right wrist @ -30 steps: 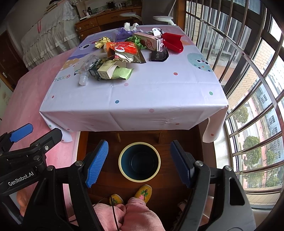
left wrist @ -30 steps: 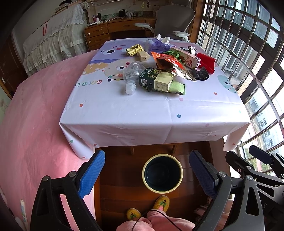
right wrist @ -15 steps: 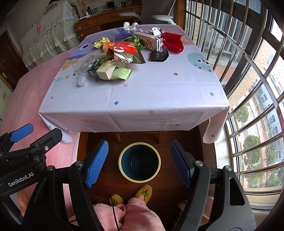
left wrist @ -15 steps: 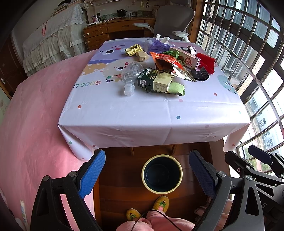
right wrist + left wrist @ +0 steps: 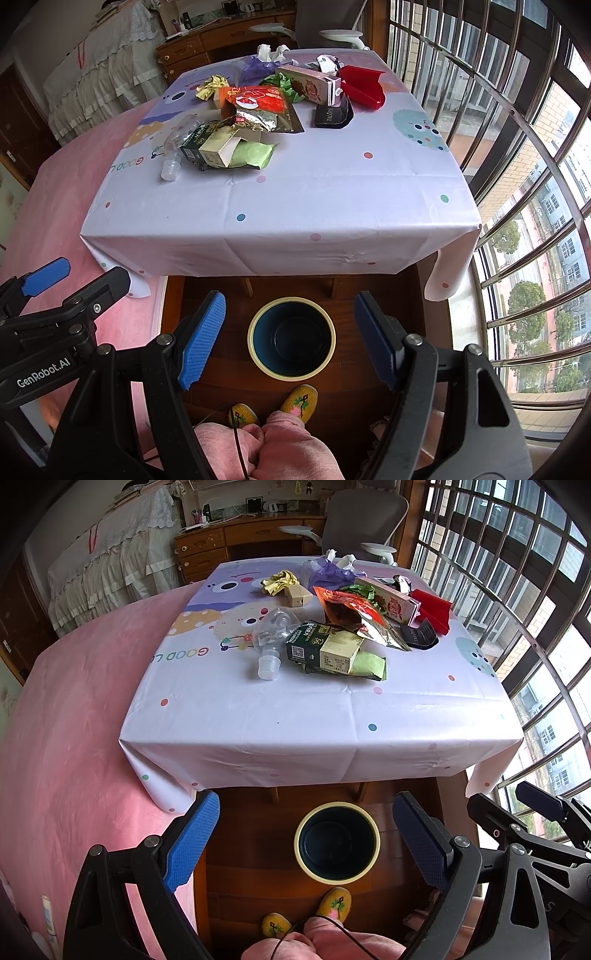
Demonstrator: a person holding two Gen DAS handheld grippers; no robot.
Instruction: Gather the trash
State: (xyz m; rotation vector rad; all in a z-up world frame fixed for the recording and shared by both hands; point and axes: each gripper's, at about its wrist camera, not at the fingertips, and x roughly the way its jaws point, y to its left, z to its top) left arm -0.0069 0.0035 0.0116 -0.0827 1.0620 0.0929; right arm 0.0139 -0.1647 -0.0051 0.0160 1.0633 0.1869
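Trash lies in a heap on the far half of the table [image 5: 317,716]: a crushed clear bottle [image 5: 271,635], a green carton [image 5: 325,650], a red foil bag [image 5: 351,607], a pink box [image 5: 391,600], a red wrapper [image 5: 432,609] and gold foil [image 5: 279,582]. A yellow-rimmed bin [image 5: 338,842] stands on the floor below the table's near edge. My left gripper [image 5: 306,842] is open above the bin, holding nothing. My right gripper [image 5: 290,338] is open too, over the bin [image 5: 291,338], well short of the bottle [image 5: 177,142] and carton [image 5: 210,146].
A pink bed cover [image 5: 70,709] spreads along the table's left side. Window bars [image 5: 517,590] run down the right. A desk [image 5: 236,535] and an office chair [image 5: 365,513] stand beyond the table. The person's knees and yellow slippers [image 5: 334,904] are beside the bin.
Both views have shifted only slightly; the table sits a touch lower in the left wrist view. Both grippers stay open and nothing on the table has moved.
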